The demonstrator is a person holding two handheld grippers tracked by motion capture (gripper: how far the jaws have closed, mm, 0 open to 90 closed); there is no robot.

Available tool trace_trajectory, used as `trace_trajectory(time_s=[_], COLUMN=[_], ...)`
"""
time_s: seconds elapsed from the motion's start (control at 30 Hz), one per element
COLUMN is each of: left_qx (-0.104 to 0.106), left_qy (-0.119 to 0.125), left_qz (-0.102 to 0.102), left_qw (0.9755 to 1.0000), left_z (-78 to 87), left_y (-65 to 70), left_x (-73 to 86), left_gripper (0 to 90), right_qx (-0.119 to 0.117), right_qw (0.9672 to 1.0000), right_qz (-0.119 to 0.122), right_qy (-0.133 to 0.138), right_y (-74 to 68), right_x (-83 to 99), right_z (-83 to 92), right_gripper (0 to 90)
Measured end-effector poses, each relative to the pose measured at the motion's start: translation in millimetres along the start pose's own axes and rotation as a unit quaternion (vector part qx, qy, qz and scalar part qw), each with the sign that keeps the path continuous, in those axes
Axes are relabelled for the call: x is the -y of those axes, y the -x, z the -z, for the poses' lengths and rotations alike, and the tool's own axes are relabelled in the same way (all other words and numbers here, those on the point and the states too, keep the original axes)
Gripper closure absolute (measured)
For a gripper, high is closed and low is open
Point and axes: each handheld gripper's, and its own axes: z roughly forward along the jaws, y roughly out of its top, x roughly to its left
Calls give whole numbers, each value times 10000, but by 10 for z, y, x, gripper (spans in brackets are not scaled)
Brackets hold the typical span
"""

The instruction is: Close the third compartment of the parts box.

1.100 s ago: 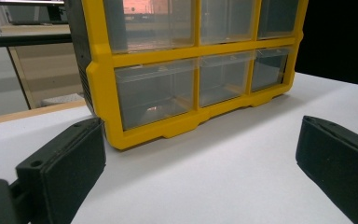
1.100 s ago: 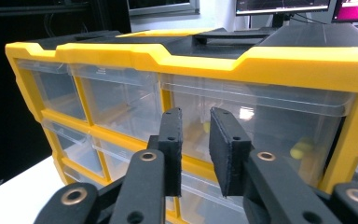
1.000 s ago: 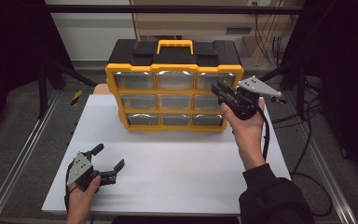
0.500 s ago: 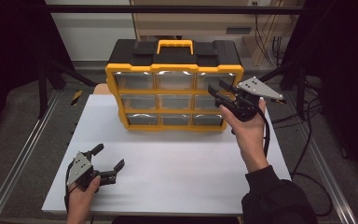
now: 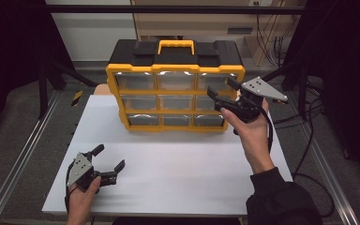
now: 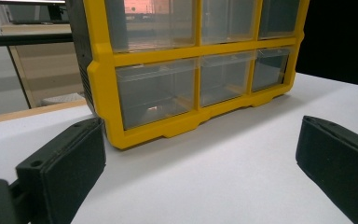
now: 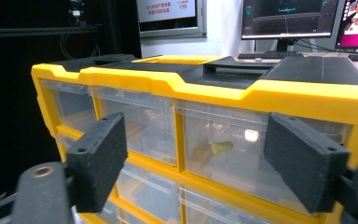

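Note:
A yellow and black organizer (image 5: 175, 84) with three rows of clear drawers stands at the back of the white table (image 5: 178, 173). My right gripper (image 5: 222, 90) is open, held up in front of the top right drawer (image 5: 215, 80). In the right gripper view that drawer (image 7: 228, 154) sits between the wide-apart jaws, with a small yellow item (image 7: 221, 147) inside it. My left gripper (image 5: 108, 159) rests low near the table's front left, open and empty. In the left gripper view it faces the organizer's bottom row of drawers (image 6: 200, 84).
A black and yellow carry handle (image 5: 176, 47) tops the organizer. Metal rails (image 5: 23, 154) run along both sides of the table. Cables (image 5: 309, 136) trail at the right. Monitors (image 7: 289, 18) stand behind the organizer in the right gripper view.
My right gripper has edged left and closer to the organizer's top right drawer. The left gripper has stayed put.

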Motion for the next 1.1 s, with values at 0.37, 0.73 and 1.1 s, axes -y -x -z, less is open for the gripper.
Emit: trace_trajectory(time_s=[0.37,0.73,1.1], left_qx=[-2,-17,-34], left_qy=[5,16,17], left_qz=[10,30,19], left_qw=[10000,10000,10000], left_z=[0,3,9], left_y=[-2,-13,-21], left_x=[1,4,1], left_gripper=[9,9,9], right_qx=[-93,-98,4], right_qw=[9999,9998,9998], right_qz=[113,189,192], right_qy=[82,65,22], right_y=[2,46,149], right_x=[-10,-48,-69], right_z=[26,59,120], right_gripper=[104,94,92])
